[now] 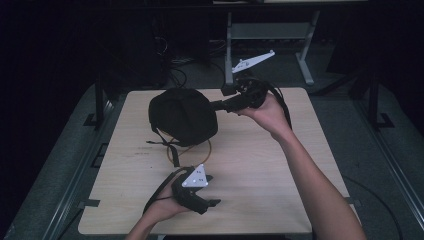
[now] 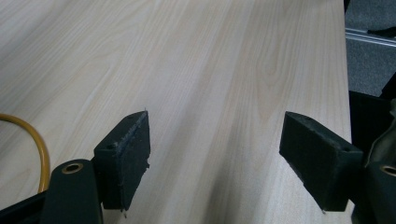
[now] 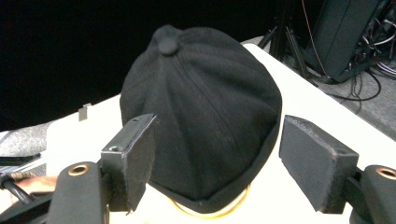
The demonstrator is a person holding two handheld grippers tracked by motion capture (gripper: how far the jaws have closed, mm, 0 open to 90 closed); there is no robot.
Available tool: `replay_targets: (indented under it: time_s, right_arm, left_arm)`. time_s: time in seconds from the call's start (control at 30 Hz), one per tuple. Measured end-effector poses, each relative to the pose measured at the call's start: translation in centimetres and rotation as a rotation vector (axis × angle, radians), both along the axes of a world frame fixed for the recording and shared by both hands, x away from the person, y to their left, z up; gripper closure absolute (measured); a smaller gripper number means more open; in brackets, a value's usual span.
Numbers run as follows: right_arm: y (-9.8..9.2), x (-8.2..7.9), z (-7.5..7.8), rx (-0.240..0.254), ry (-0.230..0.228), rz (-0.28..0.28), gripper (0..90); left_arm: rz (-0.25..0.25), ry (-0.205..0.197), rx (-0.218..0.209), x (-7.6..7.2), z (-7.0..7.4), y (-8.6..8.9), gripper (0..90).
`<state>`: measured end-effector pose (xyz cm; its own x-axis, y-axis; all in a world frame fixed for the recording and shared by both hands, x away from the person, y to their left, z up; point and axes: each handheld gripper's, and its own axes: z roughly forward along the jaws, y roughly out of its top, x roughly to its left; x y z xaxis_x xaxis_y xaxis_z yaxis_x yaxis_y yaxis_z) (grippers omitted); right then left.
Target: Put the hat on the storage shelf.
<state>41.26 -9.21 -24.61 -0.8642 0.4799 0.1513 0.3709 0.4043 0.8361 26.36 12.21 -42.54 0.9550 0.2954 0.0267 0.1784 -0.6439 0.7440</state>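
I am at a pale wooden worktop (image 1: 260, 165). Starting at the left, my left gripper (image 1: 212, 192) sits low at about 6 o'clock on the worktop, with a grey three-cornered plate on top of it. In the left gripper view, its two black jaws stand wide apart and there is nothing between them, just bare wood. A thin yellow ring (image 2: 39, 149) curves past its left jaw.

Next comes the round black cloth cap (image 1: 182, 115) with a little button (image 3: 167, 43) on top. It lies toward 11 o'clock on the worktop, dome up. The yellow ring (image 1: 192, 150) peeks out from under the cap's near edge, and a thin dark strap lies beside it on the wood.

At the right, my right gripper (image 1: 220, 106) is up near 1 o'clock and points left at the cap's side. In the right gripper view its jaws are open wide, one on each side of the cap. The left jaw looks very close to the cloth, but I cannot tell if it touches. The right jaw is clear of it. I am not squeezing the cap.
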Motion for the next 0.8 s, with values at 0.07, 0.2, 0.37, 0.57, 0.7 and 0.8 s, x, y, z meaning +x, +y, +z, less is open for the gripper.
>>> replay_targets:
  time_s: [0.07, 0.2, 0.37, 0.57, 0.7, 0.8]
  right_arm:
    - [-0.4, -0.1, -0.2, -0.001, 0.0, -0.005, 26.5]
    - [-1.4, -0.3, -0.5, 0.001, 0.002, -0.016, 26.3]
    - [-2.4, -0.5, -0.9, -0.001, 0.006, -0.022, 25.8]
    - [-3.9, -1.1, -1.7, 0.003, 0.016, -0.038, 25.7]
    - [-5.3, -1.5, -2.4, 0.002, 0.022, -0.056, 25.7]
    - [-6.0, -1.7, -2.8, 0.007, 0.03, -0.068, 25.7]
  left_arm:
    - [0.002, -0.001, 0.0, 0.1, 0.0, 0.1, 24.0]
    - [0.008, 0.003, -0.005, 0.1, 0.1, 0.1, 23.4]
    - [0.003, -0.007, -0.002, 0.2, 0.1, 0.1, 23.0]
    - [0.012, -0.002, -0.017, 0.2, -0.1, -0.1, 23.1]
    - [0.01, -0.007, -0.017, 0.3, -0.1, -0.1, 23.0]
    - [0.009, -0.011, -0.009, 0.2, -0.1, -0.2, 23.0]
